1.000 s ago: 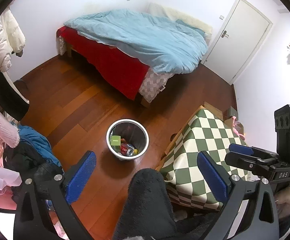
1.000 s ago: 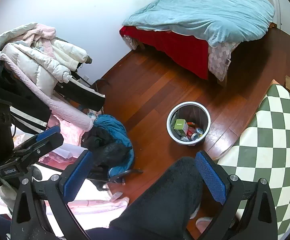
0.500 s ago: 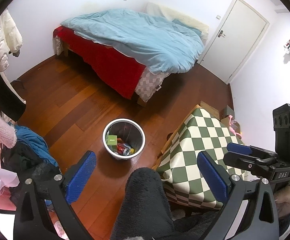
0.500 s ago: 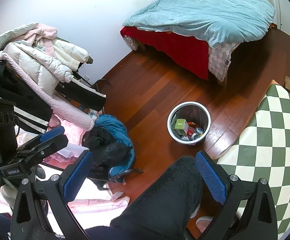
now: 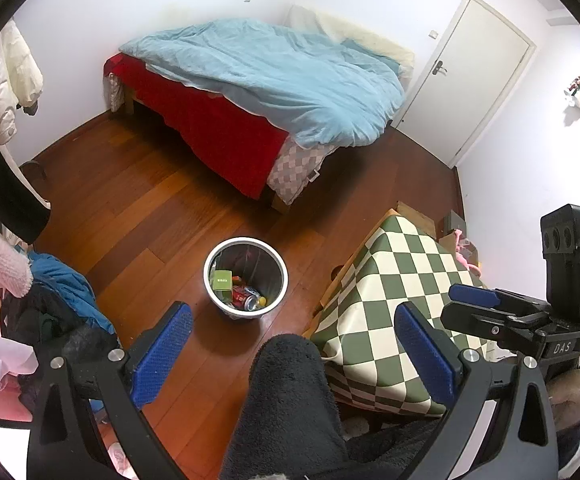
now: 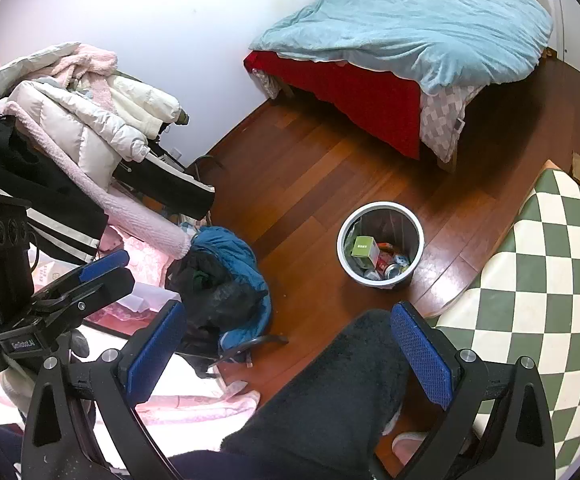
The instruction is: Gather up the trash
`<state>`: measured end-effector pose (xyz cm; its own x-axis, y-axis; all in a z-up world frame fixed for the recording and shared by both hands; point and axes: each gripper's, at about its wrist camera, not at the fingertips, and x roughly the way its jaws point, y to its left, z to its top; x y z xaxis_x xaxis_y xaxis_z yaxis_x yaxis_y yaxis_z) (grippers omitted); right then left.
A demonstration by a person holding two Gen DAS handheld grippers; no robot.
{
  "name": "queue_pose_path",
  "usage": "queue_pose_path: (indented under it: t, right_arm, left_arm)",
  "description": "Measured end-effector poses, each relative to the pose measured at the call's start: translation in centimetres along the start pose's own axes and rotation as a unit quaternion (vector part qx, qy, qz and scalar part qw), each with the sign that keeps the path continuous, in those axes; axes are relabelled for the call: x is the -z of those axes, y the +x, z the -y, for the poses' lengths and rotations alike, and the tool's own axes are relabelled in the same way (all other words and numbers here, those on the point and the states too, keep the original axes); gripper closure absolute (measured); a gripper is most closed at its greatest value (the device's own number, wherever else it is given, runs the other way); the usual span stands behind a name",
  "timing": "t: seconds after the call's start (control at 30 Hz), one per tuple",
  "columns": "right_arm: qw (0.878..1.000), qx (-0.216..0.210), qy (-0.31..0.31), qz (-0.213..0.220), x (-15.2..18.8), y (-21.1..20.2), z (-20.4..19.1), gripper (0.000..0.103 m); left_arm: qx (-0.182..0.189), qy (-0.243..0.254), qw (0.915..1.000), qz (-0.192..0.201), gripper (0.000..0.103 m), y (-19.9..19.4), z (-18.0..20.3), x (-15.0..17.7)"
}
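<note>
Over bedroom floor: both grippers hanging idle, view pulling back.
Left gripper (image 5: 290, 344) drifting slightly vs 1 s ago, bin (image 5: 245, 276) sliding lower-left in its view; right gripper (image 6: 290, 344) barely shifting. Both w/ pads wide apart, holding nothing. Holding green carton (image 6: 364, 248) + cans already, standing on floor (image 5: 137, 216) beside checkered counter (image 5: 394, 292). Prob. looking over the room for more trash; none visible loose.

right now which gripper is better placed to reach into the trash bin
Left, marginally. The trash bin sits just ahead of the open left gripper; from the open right gripper it lies farther ahead.
</note>
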<state>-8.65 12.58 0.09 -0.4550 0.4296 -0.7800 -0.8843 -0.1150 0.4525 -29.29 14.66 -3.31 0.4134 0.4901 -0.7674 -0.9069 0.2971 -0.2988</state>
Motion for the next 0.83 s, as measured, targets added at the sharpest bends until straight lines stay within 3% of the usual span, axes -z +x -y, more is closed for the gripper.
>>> queue_pose_path:
  t: [0.83]
  right_arm:
    - [1.000, -0.004, -0.002, 0.001, -0.31, 0.01, -0.46, 0.000]
  left_arm:
    - [0.001, -0.001, 1.0000, -0.001, 0.000, -0.10, -0.22, 0.01]
